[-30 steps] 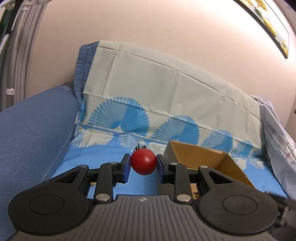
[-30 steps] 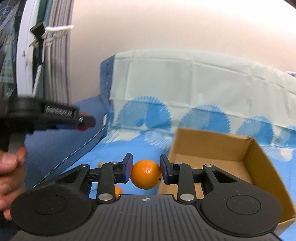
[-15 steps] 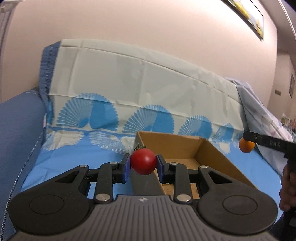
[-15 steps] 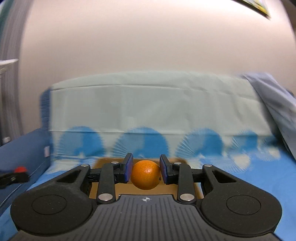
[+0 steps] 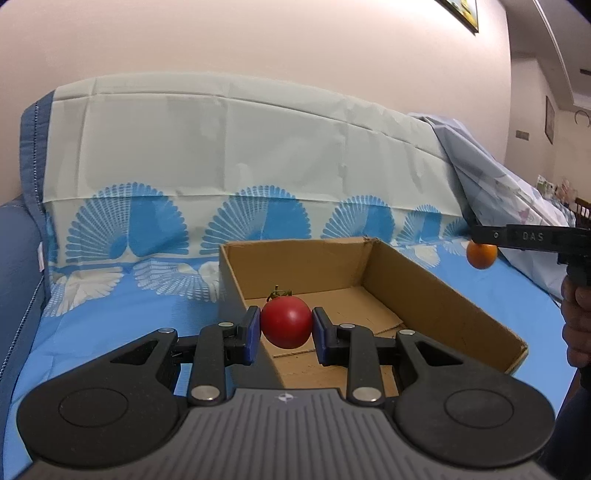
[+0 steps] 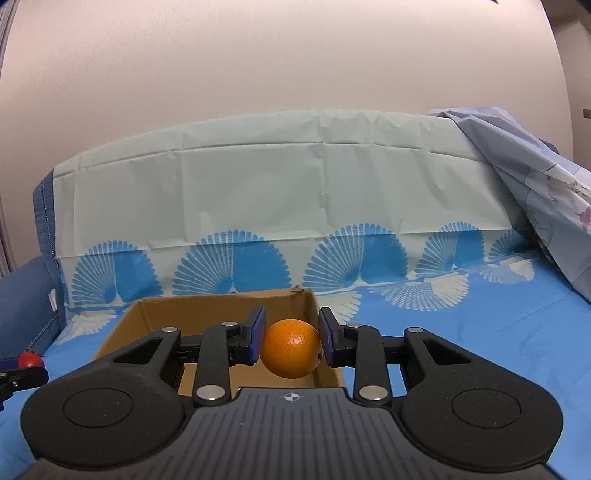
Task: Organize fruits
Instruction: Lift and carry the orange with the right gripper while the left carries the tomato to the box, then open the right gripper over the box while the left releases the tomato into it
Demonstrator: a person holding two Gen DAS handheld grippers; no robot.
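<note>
Two fruits are showing in all: one red tomato (image 5: 286,322) and one orange (image 6: 291,353), each also appearing small at the edge of the other wrist view. One cardboard box (image 5: 424,291) is sitting open on the sofa, and nothing is lying inside it as far as its visible floor is showing. Two grippers are appearing, the left gripper (image 5: 285,334) and the right gripper (image 6: 292,339), each carrying two blue-padded fingers. One patterned cloth (image 6: 258,192) is covering the sofa back and seat, and one paler floral sheet (image 6: 535,177) is draping at the right. One framed picture (image 5: 461,13) is hanging on the wall.
</note>
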